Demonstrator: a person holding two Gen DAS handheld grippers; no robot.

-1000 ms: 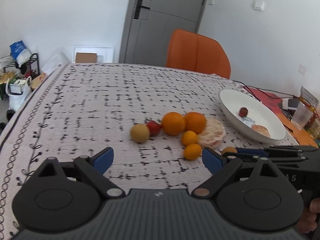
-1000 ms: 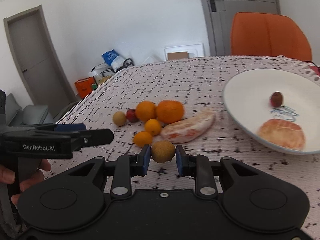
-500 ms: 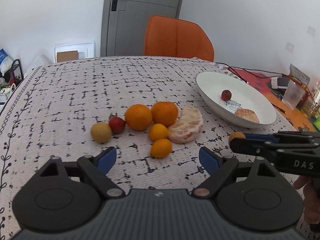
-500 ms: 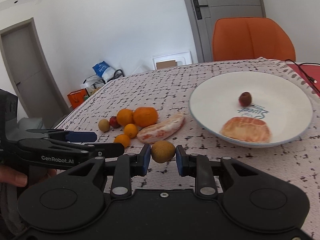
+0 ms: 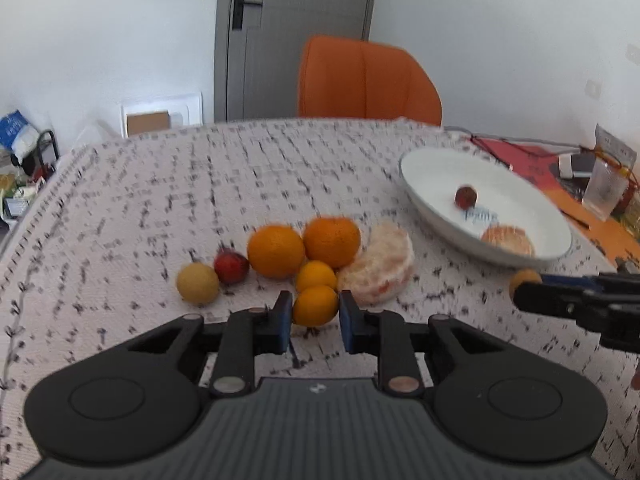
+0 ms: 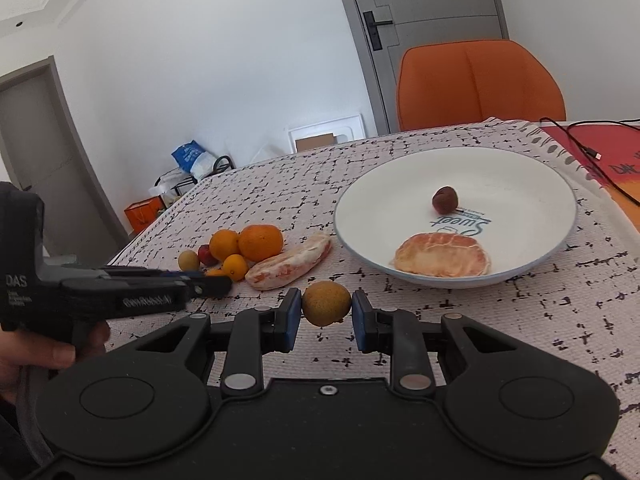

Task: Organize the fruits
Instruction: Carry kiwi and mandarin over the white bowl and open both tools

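The right gripper [image 6: 326, 315] pinches a yellow-brown fruit [image 6: 326, 303] above the counter [image 6: 520, 320], just short of the white plate [image 6: 560, 240]. The left gripper [image 5: 313, 322] has its fingers closed around a small orange [image 5: 315, 305] in the fruit cluster. An orange chair [image 5: 368, 80] stands at the counter's far edge; motion blur softens the left view.

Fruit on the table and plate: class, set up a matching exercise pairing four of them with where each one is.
1. brownish-yellow fruit
2. small orange
3. dark red fruit
4. large peeled segment

a. on the white plate
b. on the tablecloth, beside the oranges
c. in the right hand-held gripper
d. between the left hand-held gripper fingers

Pairs: 1-c, 2-d, 3-a, 4-b
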